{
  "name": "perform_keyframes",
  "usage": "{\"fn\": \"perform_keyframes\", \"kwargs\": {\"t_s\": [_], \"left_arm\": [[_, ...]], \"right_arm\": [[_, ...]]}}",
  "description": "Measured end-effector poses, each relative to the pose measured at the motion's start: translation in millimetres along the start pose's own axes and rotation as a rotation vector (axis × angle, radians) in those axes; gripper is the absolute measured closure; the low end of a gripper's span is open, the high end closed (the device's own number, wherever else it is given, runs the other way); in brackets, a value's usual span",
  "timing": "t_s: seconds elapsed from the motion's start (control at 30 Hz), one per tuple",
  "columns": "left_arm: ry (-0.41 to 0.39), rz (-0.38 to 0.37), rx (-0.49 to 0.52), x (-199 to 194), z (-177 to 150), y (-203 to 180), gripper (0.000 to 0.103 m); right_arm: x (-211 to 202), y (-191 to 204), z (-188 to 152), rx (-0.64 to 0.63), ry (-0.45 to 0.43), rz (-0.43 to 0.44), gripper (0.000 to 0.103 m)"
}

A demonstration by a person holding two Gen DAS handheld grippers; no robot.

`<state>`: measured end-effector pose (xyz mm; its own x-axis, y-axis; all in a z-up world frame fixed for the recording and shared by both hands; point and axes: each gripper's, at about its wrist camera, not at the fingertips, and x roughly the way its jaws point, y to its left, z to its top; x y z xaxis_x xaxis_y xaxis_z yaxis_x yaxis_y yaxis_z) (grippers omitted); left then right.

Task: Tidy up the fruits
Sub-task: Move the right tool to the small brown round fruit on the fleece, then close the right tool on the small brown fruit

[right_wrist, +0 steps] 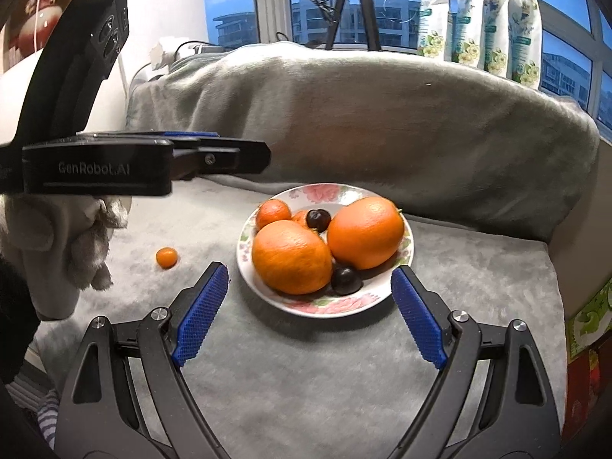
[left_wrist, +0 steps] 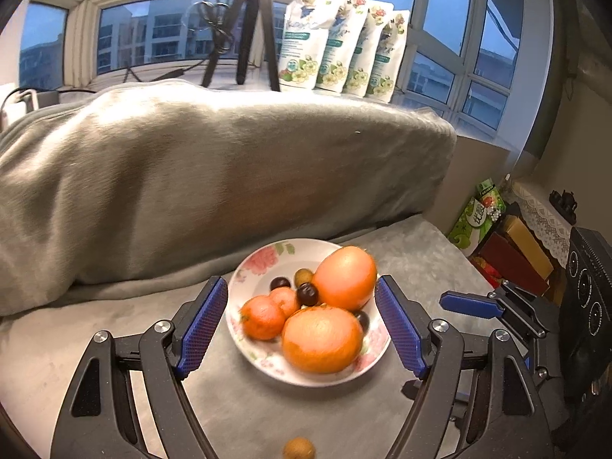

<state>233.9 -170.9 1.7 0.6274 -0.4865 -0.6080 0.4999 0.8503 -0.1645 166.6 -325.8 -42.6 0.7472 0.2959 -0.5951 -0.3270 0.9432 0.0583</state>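
Floral plate (right_wrist: 325,308) resting on grey plush cover (right_wrist: 306,382), in front of a blanket-draped bolster (right_wrist: 363,114). On the plate: two large oranges, the nearer (right_wrist: 291,257) touching the farther (right_wrist: 365,232); two small mandarins (right_wrist: 273,212) side by side at the left rim; dark round fruits, one (right_wrist: 318,219) between mandarins and farther orange, another (right_wrist: 345,280) at the near edge under the two oranges. From the left wrist view, a small green-brown fruit (left_wrist: 303,276) also visible toward the back of the plate, partly hidden.

One small orange fruit (right_wrist: 166,257) lying off the plate, on the cover, well to its left in the right wrist view. A brownish round fruit (left_wrist: 299,449) at the bottom edge of the left wrist view, likewise off the plate; kind not determinable.

Left gripper (left_wrist: 302,325) held above the plate, jaws spread wide to either side of it, blue pads clear of rim and fruit, nothing between them gripped. Right gripper (right_wrist: 310,315) likewise spread wide, pads apart from the plate's near edge, holding nothing.

Background: tripod (left_wrist: 252,26) and four floral refill pouches (left_wrist: 344,38) on the window sill behind the bolster. A gloved hand (right_wrist: 65,244) under the left gripper body in the right wrist view.
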Motion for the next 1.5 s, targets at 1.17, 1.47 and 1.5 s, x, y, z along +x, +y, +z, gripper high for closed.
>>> {"fn": "perform_keyframes", "kwargs": {"t_s": [1.17, 1.47, 1.5], "left_arm": [[0.098, 0.059, -0.180, -37, -109, 90, 0.053], [0.133, 0.053, -0.187, -24, -119, 92, 0.063], [0.133, 0.054, -0.186, -23, -119, 92, 0.063]], "right_arm": [[49, 73, -41, -0.045, 0.145, 0.165, 0.042], [61, 83, -46, -0.064, 0.186, 0.189, 0.059], [62, 84, -46, -0.063, 0.189, 0.190, 0.059]]}}
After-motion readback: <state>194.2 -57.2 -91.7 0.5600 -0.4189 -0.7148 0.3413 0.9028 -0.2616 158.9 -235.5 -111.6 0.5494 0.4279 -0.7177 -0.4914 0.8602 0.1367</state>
